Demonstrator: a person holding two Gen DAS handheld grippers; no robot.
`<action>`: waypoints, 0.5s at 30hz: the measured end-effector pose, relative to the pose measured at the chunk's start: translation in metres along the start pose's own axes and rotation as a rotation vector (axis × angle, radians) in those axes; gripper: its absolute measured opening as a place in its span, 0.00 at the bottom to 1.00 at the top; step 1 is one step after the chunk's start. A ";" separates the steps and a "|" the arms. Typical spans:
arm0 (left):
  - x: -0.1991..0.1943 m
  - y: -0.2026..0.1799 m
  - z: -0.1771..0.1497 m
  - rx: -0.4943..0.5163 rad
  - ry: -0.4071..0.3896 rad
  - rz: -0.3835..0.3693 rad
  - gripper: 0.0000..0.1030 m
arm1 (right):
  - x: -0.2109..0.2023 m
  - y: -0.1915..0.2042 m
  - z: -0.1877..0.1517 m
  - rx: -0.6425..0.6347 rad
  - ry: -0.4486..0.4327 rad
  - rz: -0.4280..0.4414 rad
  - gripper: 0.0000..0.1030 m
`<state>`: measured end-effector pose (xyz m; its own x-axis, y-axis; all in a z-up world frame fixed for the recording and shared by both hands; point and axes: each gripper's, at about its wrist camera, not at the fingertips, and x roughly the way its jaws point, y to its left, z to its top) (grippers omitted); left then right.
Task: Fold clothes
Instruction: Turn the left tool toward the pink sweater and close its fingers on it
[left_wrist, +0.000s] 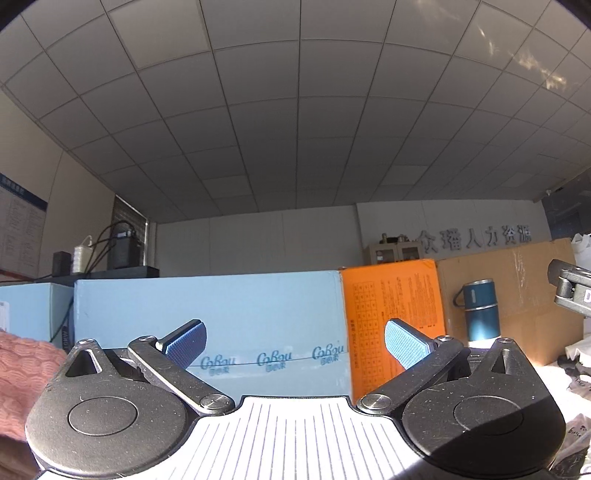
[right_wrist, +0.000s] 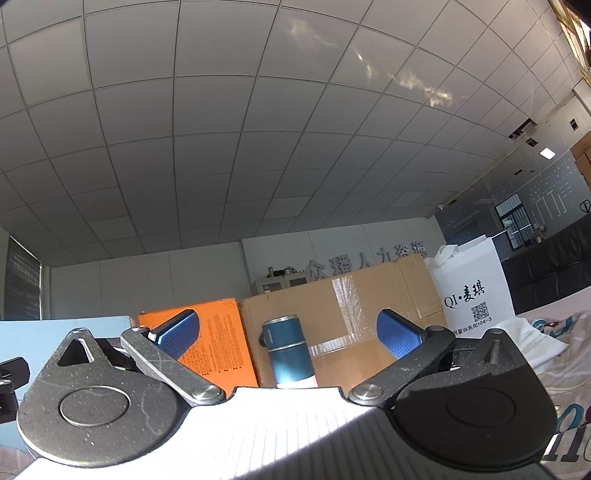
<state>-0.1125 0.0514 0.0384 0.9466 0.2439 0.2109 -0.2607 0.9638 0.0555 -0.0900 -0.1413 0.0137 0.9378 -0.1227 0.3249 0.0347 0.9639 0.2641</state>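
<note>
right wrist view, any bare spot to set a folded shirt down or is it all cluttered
No bare surface shows. Ahead, the orange box, blue flask, cardboard box and white bag stand in a row. Printed fabric covers the right side. Both hand-held grippers are open and empty.

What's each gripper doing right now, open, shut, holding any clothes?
Left gripper: open, holding nothing; the pink knit garment lies off to its left.
Right gripper: open, holding nothing; the white printed garment lies to its right.

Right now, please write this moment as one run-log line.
left gripper: open, empty | right gripper: open, empty | pink knit: untouched | white printed cloth: untouched
</note>
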 end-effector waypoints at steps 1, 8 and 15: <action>-0.006 0.009 0.002 0.010 -0.001 0.031 1.00 | -0.003 0.002 0.001 0.006 0.001 0.026 1.00; -0.044 0.080 0.026 0.114 -0.057 0.280 1.00 | -0.028 0.037 0.020 0.059 0.082 0.275 1.00; -0.067 0.155 0.058 0.170 -0.057 0.499 1.00 | -0.049 0.111 0.041 0.102 0.265 0.631 1.00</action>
<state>-0.2278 0.1785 0.0892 0.6889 0.6578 0.3044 -0.7085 0.6997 0.0914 -0.1468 -0.0379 0.0645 0.8208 0.5291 0.2153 -0.5663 0.8029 0.1860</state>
